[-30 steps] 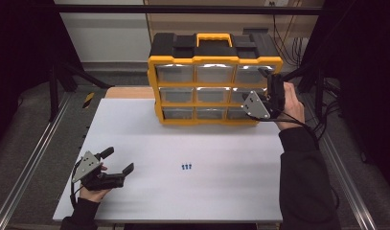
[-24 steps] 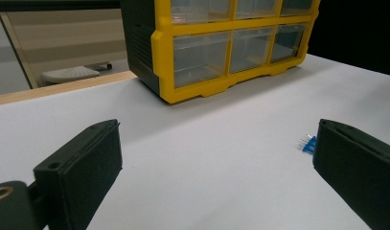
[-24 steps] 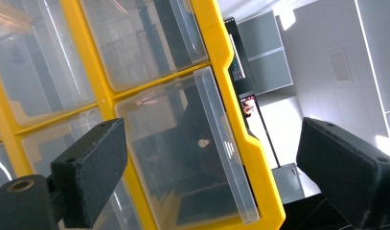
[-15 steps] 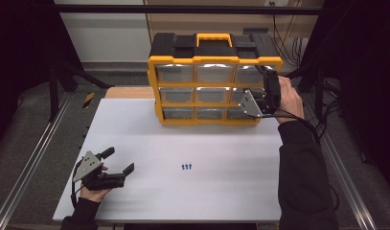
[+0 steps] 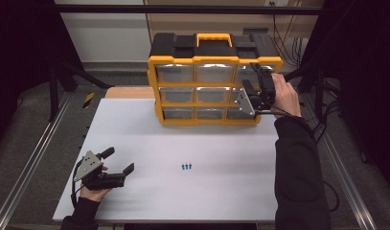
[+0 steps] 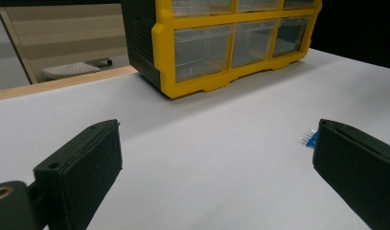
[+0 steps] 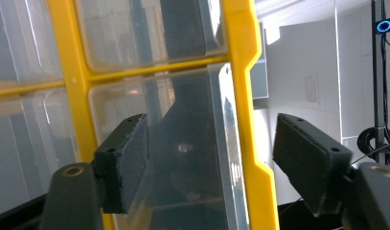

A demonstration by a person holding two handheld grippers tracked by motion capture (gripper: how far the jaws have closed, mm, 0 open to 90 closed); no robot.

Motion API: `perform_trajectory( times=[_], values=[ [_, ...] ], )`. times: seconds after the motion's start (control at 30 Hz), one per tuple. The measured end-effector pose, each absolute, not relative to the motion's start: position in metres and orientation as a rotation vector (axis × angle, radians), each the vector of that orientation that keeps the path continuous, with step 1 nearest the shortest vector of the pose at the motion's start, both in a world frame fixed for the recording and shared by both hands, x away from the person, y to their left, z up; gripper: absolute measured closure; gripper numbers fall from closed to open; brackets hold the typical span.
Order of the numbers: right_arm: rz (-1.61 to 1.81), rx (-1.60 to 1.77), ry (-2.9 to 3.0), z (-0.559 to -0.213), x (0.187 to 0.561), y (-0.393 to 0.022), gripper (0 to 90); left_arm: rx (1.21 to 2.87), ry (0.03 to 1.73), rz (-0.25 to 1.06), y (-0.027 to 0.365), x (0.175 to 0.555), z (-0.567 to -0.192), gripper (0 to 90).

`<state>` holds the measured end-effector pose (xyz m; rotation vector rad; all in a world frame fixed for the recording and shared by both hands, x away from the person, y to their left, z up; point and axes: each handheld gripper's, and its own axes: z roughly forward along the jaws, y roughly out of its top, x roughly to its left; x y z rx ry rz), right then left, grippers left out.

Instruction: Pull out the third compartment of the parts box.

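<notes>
A yellow and black drawer organizer (image 5: 202,60) stands at the back of the white table (image 5: 207,139). My right gripper (image 5: 250,77) is at its right end, level with the middle row. Its jaws have just been closing. In the right gripper view they straddle a clear drawer front (image 7: 192,143) and the yellow frame edge (image 7: 240,96), with a gap still showing on the right side of the right gripper (image 7: 209,158). My left gripper (image 5: 120,160) rests open on the table at the near left, empty (image 6: 216,158). Small blue parts (image 5: 186,166) (image 6: 308,139) lie mid-table.
Metal rails (image 5: 34,163) run along both sides of the table. Cables (image 5: 322,120) hang at the right behind the person's sleeve. A wooden board (image 5: 128,92) shows behind the table's far left edge. Bare white surface lies between the blue parts and the organizer (image 6: 231,48).
The right hand has shifted a little left, closer onto the organizer's right-hand drawers, and its jaws have narrowed. The left gripper has stayed where it was.
</notes>
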<state>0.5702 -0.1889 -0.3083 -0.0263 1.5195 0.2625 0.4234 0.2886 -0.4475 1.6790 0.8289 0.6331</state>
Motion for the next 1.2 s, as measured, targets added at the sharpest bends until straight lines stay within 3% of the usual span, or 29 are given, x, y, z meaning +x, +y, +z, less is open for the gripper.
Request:
perform_trajectory(
  times=[1.07,1.2],
  values=[
    [0.19,-0.062,1.42,-0.3123,0.5747,-0.1976,75.3,1.688,0.828,0.632,0.2872,0.4237,-0.4486,3.1],
    [0.18,-0.075,1.411,-0.313,0.5753,-0.1983,77.7,1.688,0.828,0.632,0.2873,0.4237,-0.4486,3.1]
  ],
)
